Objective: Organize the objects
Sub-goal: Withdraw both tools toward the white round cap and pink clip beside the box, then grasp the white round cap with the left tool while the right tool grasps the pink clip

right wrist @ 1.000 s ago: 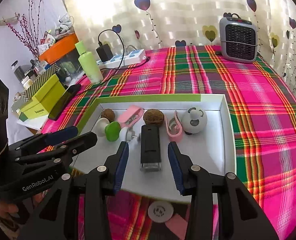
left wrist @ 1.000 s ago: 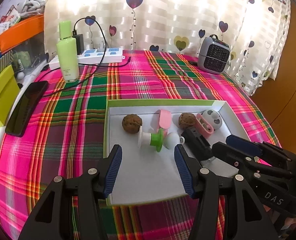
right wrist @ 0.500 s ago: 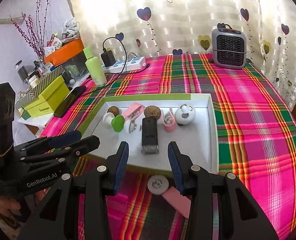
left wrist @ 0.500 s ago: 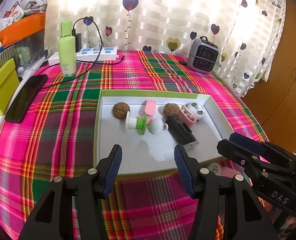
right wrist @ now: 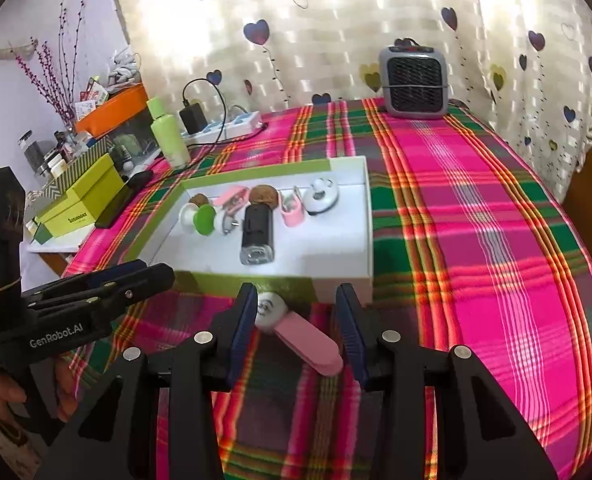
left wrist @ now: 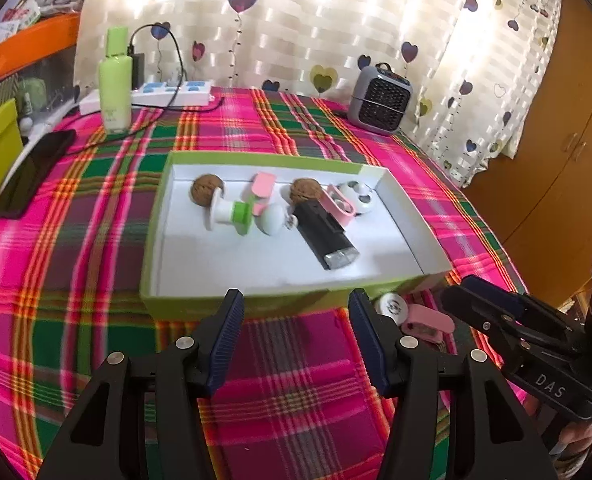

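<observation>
The right gripper (right wrist: 293,320) is hanging open over the plaid cloth, with nothing between its jaws yet. Just ahead of its fingertips, and partly between them, the pink-handled tool (right wrist: 296,330) is lying flat on the cloth outside the box (right wrist: 370,240). Its round white head is pointing toward the box wall and its pink handle is running back toward the right finger, so the long axis is crossing the gap at a slant. The left gripper (left wrist: 296,308) is also open and empty, and from its view the tool is sitting off to its right, near the box corner. In my judgement the right hand is the nearer one, and it is needing a small turn to square the jaws across the handle.
</observation>
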`<state>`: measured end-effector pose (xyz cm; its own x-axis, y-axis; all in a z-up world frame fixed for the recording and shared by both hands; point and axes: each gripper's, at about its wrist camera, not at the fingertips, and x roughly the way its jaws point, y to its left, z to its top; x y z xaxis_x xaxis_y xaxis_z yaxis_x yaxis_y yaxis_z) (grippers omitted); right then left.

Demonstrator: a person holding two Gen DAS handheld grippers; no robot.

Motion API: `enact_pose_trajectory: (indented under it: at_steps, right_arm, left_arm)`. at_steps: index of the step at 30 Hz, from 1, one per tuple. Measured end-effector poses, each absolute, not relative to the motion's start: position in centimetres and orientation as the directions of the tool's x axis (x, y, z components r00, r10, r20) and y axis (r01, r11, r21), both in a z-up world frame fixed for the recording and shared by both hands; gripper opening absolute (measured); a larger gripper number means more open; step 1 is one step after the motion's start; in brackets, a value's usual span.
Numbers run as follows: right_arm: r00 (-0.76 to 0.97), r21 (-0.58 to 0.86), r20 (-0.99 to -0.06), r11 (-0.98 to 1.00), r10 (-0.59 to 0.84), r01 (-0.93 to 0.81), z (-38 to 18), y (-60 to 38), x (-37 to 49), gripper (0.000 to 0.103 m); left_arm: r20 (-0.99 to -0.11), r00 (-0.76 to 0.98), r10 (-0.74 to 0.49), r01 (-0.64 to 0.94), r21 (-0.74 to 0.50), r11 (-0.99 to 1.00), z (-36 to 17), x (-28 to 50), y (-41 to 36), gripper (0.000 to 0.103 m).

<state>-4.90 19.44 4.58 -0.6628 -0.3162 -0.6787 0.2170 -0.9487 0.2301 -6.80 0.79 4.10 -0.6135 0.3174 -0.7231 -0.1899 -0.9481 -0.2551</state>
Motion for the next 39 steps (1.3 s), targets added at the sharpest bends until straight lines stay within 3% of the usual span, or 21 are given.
enact_pose_trajectory:
  at_steps: [21, 31, 33, 39]
  right_arm:
    - [-0.611, 0.237, -0.721, -0.944, -0.329, 0.229, 2.2, 20.5, -4.2, 0.042]
    - [-0.587, 0.163, -0.748, -0.943, -0.310, 0.291, 1.7, 19.6, -4.8, 0.042]
    - [-0.581, 0.147, -0.755, -0.942, -0.305, 0.303, 1.5, 19.3, -4.8, 0.052]
    - [-0.570, 0.149, -0.760, -0.938, -0.311, 0.313, 1.3, 19.1, -5.0, 0.053]
  left_arm:
    - [-0.757, -0.556, 0.343, -0.217, -0.266, -0.939, 2.0, -6.1, 3.0, 0.054]
    - [-0.770, -0.555, 0.316, -0.218, -0.232, -0.948, 1.3, -5.9, 3.6, 0.054]
    - [-0.773, -0.553, 0.311, -0.216, -0.227, -0.950, 1.2, -6.0, 3.7, 0.054]
    - [-0.775, -0.562, 0.290, -0.224, -0.196, -0.955, 1.0, -5.9, 4.1, 0.054]
